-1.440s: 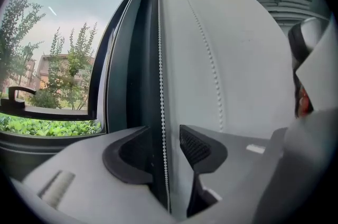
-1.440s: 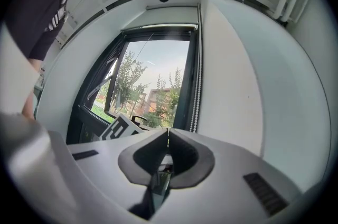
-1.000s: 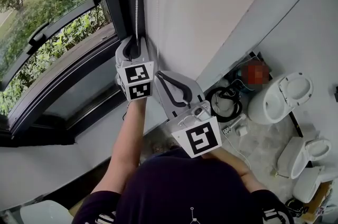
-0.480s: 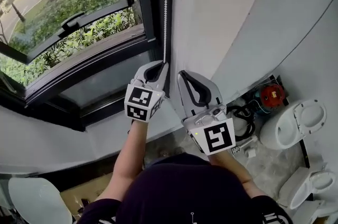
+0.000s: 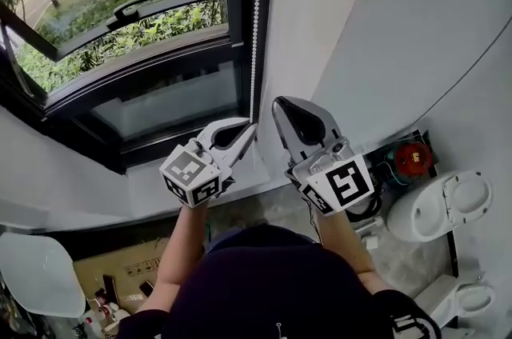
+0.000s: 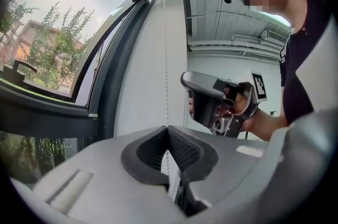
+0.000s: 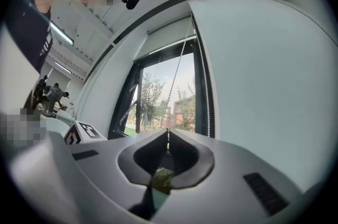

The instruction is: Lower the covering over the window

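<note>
White beaded pull chain (image 5: 256, 9) hangs straight down the dark inner edge of the black-framed window (image 5: 160, 81), close to the corner with the plain white wall (image 5: 320, 9). The covering it works shows only in the right gripper view, as a pale strip (image 7: 168, 33) across the window's top (it looks like a rolled-up blind, though I cannot be sure). The glass below is bare, with green shrubs (image 5: 144, 17) outside.

The left gripper (image 5: 250, 127), a grey hand-held tool with a marker cube (image 5: 190, 177), has its jaws pinched together low on the chain. In its own view the beads run up from between the dark pads (image 6: 185, 151). The right gripper (image 5: 282, 104) sits just beside it, nearer the wall, with its jaws likewise closed. In its own view a bead strand rises from its tips toward the window's top, while another strand lies against the frame.

Below, at the foot of the wall, stand white ceramic toilets (image 5: 444, 205), a round red object (image 5: 412, 158) and a brown cardboard box (image 5: 120, 275).
</note>
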Tool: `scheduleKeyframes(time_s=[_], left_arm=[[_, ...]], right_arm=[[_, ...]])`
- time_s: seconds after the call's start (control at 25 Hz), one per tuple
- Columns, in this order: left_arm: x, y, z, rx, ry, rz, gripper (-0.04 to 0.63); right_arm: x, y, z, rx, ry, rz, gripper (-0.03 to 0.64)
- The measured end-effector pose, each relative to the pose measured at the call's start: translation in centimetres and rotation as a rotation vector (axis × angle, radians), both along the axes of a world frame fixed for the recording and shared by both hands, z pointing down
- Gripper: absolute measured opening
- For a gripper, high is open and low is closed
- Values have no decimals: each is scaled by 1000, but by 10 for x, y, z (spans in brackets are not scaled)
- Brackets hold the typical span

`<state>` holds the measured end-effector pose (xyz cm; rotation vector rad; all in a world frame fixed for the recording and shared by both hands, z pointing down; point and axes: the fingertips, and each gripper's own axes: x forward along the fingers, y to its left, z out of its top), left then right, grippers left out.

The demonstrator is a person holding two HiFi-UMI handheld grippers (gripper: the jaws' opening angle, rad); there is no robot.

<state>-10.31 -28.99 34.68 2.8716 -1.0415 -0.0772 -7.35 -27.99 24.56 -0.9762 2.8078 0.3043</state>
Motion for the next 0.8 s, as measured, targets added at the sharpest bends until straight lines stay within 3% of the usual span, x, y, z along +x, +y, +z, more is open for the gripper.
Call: scheduleKeyframes(time_s=[0.28, 0.44, 0.6, 0.8], left_arm=[[18, 23, 7, -43, 38, 16, 11], [36, 33, 44, -110, -41, 31, 11], [49, 43, 74, -173, 12, 49, 11], [59, 49, 87, -195, 15, 62, 11]], right_arm=[[7, 15, 16, -52, 33, -119, 14], [7, 24, 27, -83, 75, -188, 14], [11, 30, 36, -107, 100, -231, 15], [17, 32, 37, -121, 74, -254, 17]])
